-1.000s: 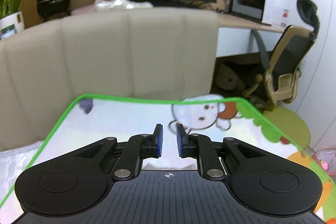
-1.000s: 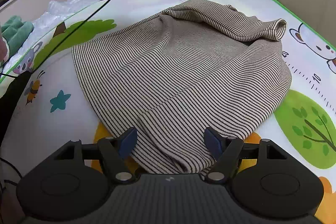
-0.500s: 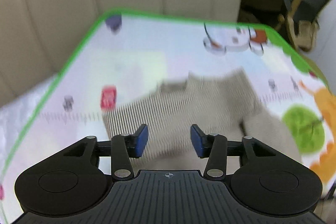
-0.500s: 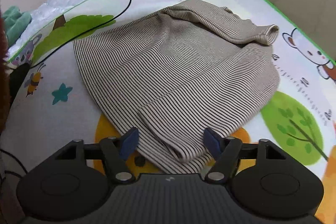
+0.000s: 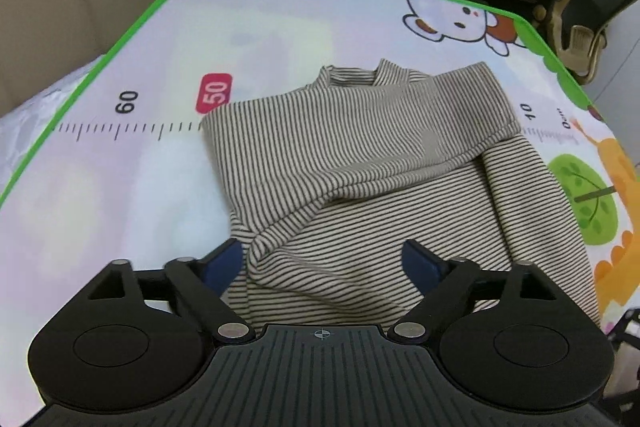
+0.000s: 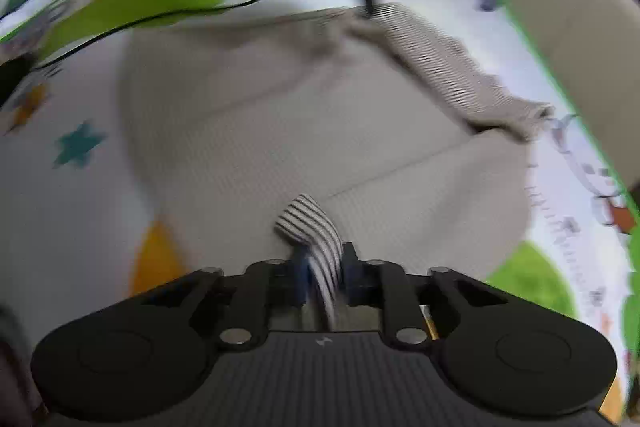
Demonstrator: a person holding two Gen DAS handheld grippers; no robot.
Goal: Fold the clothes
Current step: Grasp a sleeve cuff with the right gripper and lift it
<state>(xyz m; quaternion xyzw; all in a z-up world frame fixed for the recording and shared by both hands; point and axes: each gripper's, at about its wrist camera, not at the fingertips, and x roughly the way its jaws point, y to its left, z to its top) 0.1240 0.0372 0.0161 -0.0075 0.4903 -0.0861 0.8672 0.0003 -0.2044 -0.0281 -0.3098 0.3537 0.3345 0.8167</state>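
The striped top (image 5: 360, 171) lies part-folded on the play mat (image 5: 152, 75), right in front of both tools. Right gripper (image 6: 323, 269) is pinched tight on a bunched fold of its hem. Left gripper (image 5: 322, 261) gapes wide over a sleeve crease, holding nothing. Bare mat lies left of it, its green border further ahead.

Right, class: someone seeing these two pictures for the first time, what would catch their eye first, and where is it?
First, the striped top, lying rumpled in the middle of the bright cartoon play mat with its green border. Next, the right gripper, shut on a pinched fold of that top at the bottom centre of its blurred view. The left gripper hangs open over the top's near edge.
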